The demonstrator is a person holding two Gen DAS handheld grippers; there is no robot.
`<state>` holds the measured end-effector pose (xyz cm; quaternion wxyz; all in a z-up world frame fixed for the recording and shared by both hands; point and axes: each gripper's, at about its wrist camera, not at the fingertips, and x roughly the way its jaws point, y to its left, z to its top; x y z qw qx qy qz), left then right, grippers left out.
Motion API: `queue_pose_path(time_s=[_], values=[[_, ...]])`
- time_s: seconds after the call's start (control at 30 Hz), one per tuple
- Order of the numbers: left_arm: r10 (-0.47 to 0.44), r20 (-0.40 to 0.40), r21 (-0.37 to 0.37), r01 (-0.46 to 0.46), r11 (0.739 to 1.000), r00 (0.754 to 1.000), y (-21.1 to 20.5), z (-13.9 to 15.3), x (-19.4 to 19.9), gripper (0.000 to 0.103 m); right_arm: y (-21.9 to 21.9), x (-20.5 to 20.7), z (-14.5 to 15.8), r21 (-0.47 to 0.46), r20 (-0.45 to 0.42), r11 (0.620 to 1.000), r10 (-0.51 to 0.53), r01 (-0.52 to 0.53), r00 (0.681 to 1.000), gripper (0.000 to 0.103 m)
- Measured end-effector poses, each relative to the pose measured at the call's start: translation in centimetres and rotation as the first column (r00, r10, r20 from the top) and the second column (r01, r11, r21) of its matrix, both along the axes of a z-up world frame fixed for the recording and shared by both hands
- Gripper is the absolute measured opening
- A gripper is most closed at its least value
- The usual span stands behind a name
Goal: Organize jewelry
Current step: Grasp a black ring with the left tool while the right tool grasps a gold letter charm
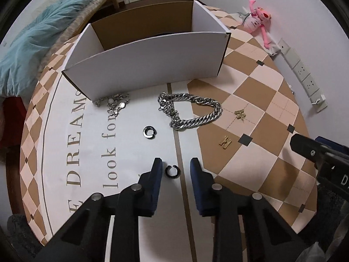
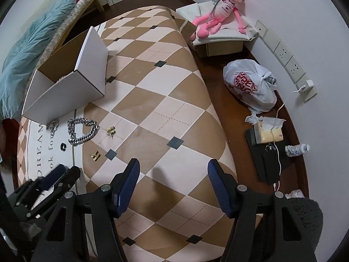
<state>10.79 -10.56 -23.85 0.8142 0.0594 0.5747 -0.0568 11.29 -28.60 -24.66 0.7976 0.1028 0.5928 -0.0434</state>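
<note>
My left gripper (image 1: 176, 163) is open, its fingertips on either side of a small dark open ring (image 1: 171, 171) lying on the mat. Further off lie a second dark ring (image 1: 149, 132), a heavy silver chain (image 1: 192, 111), a thin silver necklace with round charms (image 1: 115, 104) and two gold pieces (image 1: 225, 142) (image 1: 240, 114). An open white cardboard box (image 1: 148, 65) stands behind them. My right gripper (image 2: 172, 170) is open and empty over the checkered mat, well right of the jewelry; the chain (image 2: 81, 131) and box (image 2: 65, 87) show at its left.
The checkered mat (image 2: 165, 100) covers a round table. On the floor to the right are a white plastic bag (image 2: 250, 87), a tissue box (image 2: 269, 131), a bottle (image 2: 297, 149) and a pink plush toy (image 2: 218, 15). Wall sockets (image 2: 283, 54) run along the wall.
</note>
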Motion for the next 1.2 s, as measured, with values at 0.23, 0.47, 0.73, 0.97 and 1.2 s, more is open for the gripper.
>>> queue_pose_path(time_s=[0.23,0.47,0.73,0.97,1.2], values=[[-0.003,0.006,-0.025,0.003,1.0,1.0,0.3,0.0,0.3,0.01,0.2,0.4,0.8,0.014,0.017,1.0,0.003,-0.003,1.0,0.063],[0.074,0.031,-0.019,-0.073,0.997,0.997,5.0,1.6,-0.3,0.01,2.3,0.7,1.4,0.117,0.045,0.991,0.059,-0.064,0.997,0.063],[0.162,0.029,0.026,-0.163,0.986,0.986,9.5,1.0,-0.5,0.01,8.7,1.7,-0.9,0.087,0.063,0.976,0.197,-0.202,0.978,0.063],[0.186,0.015,0.022,-0.187,0.982,0.982,10.6,0.5,-0.7,0.01,12.2,1.5,-1.9,-0.066,0.074,0.958,0.285,-0.281,0.956,0.045],[0.205,0.006,0.011,-0.205,0.979,0.979,11.4,0.4,-0.3,0.01,12.6,1.2,-1.7,-0.124,0.087,0.948,0.305,-0.293,0.948,0.028]])
